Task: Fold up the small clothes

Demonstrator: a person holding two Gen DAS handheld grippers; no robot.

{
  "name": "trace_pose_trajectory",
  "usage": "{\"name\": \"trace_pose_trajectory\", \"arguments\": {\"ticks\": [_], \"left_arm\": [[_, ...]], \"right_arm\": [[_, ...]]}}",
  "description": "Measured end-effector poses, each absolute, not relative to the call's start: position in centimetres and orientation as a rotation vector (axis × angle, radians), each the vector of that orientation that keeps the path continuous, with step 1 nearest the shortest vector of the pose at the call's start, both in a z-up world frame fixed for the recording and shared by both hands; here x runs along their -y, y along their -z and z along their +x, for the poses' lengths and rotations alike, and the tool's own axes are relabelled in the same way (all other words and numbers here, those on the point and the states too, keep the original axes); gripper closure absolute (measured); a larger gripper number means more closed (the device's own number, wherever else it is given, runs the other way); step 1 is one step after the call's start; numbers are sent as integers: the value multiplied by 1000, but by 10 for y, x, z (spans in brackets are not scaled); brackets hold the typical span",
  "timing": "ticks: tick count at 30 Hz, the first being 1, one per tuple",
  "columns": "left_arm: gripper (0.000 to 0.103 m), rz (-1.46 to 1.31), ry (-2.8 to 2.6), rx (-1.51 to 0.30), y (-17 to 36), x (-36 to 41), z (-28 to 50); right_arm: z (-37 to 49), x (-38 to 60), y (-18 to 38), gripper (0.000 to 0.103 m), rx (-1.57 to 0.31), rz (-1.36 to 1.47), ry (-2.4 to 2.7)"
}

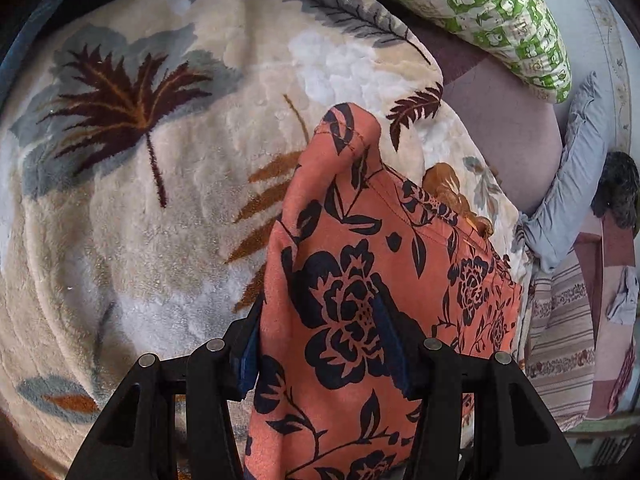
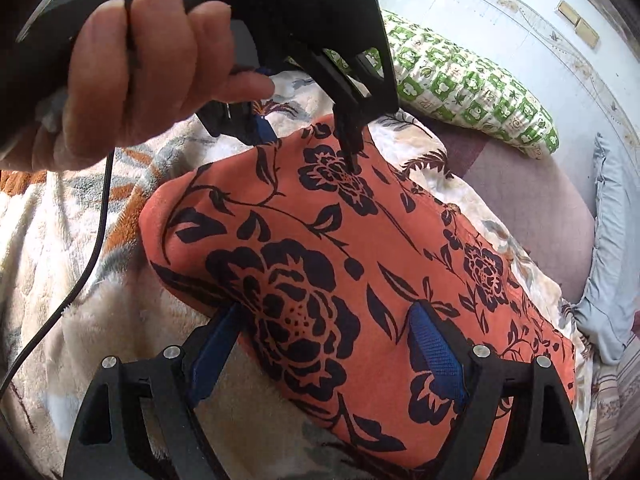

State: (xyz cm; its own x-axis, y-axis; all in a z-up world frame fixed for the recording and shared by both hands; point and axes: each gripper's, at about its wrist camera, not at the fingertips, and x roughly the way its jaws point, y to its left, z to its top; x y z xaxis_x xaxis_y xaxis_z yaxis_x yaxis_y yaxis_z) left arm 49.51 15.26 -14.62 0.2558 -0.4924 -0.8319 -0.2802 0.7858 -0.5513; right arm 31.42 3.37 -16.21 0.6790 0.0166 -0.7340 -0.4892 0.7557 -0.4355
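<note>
Lay on a cream leaf-patterned fleece blanket point(image 1: 160, 208) spread over the bed: an orange garment with black flower print point(image 2: 360, 280), bunched and partly lifted. Left claw point(image 1: 320, 344) pinched a thick fold of that cloth between blue pads point(image 1: 390, 344), seen gripped by a person's hand point(image 2: 140, 76) in the right view. Right claw point(image 2: 324, 356) stood spread, cloth between its fingers, not clamped. Beyond, near the bed's far edge: a green-and-white patterned pillow point(image 2: 472, 92).

Home bedroom, plush leaf-print blanket point(image 1: 168, 208) on bed, green patterned pillow point(image 2: 472, 92), pale wall point(image 2: 520, 4)
</note>
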Motion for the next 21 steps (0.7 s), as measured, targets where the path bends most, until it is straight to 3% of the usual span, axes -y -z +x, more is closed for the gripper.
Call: {"name": "trace_pose_trajectory", "arguments": {"ticks": [3, 5, 6, 8, 10, 21], "left_arm": [[54, -709, 195, -1352, 157, -149, 501], [57, -713, 216, -1359, 160, -148, 506], [65, -717, 224, -1360, 160, -147, 508], [77, -724, 243, -1355, 157, -145, 510], [80, -733, 245, -1329, 150, -143, 509], [83, -655, 321, -1208, 77, -75, 499]], "right_arm": [[315, -33, 163, 22, -761, -663, -331], [318, -29, 163, 39, -772, -622, -352], [320, -26, 161, 42, -776, -599, -356], [323, -20, 156, 64, -780, -555, -358], [325, -11, 146, 75, -785, -485, -368], [311, 46, 97, 84, -774, -174, -378]]}}
